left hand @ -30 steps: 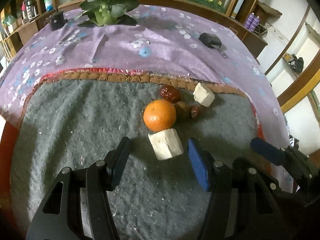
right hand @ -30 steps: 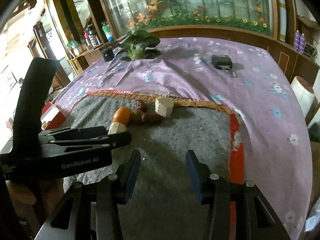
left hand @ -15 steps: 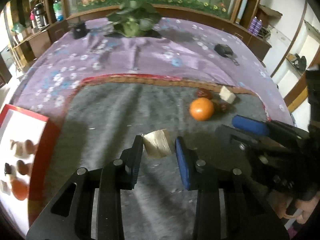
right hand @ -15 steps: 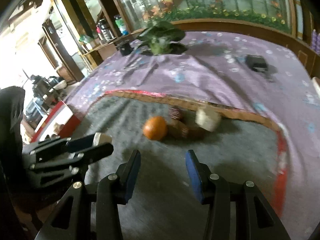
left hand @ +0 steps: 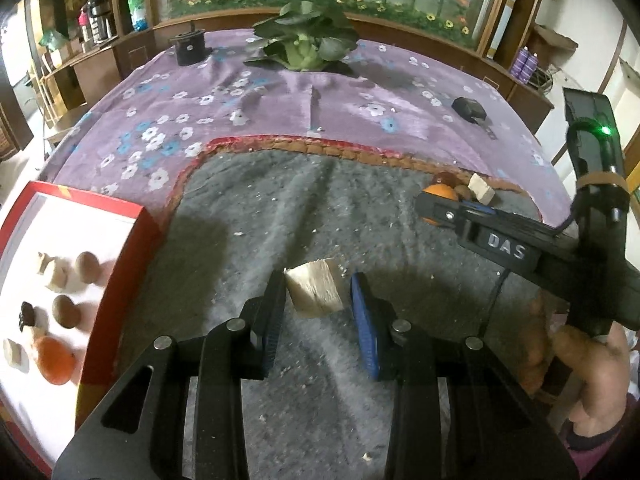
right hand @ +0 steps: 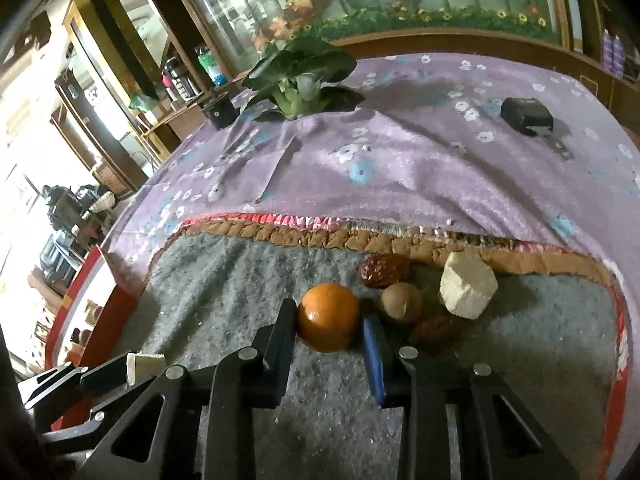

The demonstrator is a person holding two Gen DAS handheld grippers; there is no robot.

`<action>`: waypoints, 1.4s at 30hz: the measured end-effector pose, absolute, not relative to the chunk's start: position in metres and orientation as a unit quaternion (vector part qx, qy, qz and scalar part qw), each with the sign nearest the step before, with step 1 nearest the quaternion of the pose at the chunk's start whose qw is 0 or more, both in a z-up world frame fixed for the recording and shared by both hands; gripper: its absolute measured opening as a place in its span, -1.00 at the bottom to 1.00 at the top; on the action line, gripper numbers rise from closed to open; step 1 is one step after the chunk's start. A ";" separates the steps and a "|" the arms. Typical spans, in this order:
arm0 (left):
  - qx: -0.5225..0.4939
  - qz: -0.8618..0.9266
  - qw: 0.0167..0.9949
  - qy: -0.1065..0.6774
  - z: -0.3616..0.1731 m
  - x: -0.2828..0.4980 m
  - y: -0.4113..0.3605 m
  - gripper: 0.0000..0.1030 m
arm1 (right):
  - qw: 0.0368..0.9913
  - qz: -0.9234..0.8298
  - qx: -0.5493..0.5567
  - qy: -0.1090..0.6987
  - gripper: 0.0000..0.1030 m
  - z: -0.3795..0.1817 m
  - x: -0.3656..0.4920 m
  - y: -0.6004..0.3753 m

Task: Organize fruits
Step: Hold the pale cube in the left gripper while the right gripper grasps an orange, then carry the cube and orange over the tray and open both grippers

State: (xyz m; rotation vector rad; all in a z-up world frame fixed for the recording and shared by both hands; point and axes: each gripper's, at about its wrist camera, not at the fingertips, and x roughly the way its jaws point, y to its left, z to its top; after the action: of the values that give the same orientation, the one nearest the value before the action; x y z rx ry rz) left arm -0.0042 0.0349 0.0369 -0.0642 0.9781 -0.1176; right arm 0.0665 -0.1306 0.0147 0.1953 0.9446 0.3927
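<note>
**Both my grippers clamped on fruit over the grey mat**

A large table covered by a purple flowered cloth [left hand: 280, 96] fills the scene. On its near part lies a grey felt mat [left hand: 304, 208] with a brown and red braided edge. At the far middle of the cloth sits a leafy green plant [left hand: 306, 40], with a small black box [left hand: 188, 46] to its left and a black device [left hand: 468, 108] to the right.

At the left edge of the mat is a red-rimmed tray [left hand: 132, 264] with a white floor. It holds several pieces: pale chunks, two brown round fruits, a dark bit and an orange fruit.

My left gripper [left hand: 318, 304] is clenched on a pale cut fruit chunk [left hand: 316, 292], its pads against both sides, the chunk raised above the mat just right of the tray.

My right gripper [right hand: 330, 332] has just been closing, and its jaws now stand against both sides of an orange [right hand: 328, 322] near the far right of the mat. Just right of the orange lie a small tan round fruit [right hand: 402, 302], a red date [right hand: 384, 270] behind it, another reddish-brown date [right hand: 436, 326] nearer me, and a pale angular chunk [right hand: 468, 290] at the far right of the group, beside the braided edge.

In the left view, my hand [left hand: 592, 376] grips the right tool's handle at the near right.
</note>
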 end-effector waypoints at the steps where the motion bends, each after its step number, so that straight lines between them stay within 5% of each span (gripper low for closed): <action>1: -0.031 -0.054 0.882 0.467 0.039 -0.007 0.037 -0.37 | 0.868 0.189 0.089 0.451 -0.42 0.016 0.064 -0.130; 17: -0.023 0.007 0.901 0.434 0.063 -0.046 0.078 -0.37 | 0.876 0.275 0.018 0.396 -0.42 0.075 -0.015 -0.067; 42: -0.066 0.121 0.895 0.424 0.064 -0.086 0.199 -0.37 | 0.837 0.379 -0.050 0.392 -0.43 0.081 -0.038 0.073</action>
State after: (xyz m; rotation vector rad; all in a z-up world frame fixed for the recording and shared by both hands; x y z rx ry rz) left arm -0.0859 0.1993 0.0642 -0.1369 0.8790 0.2499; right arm -0.0383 0.0730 0.0813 -0.1057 0.8298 0.8022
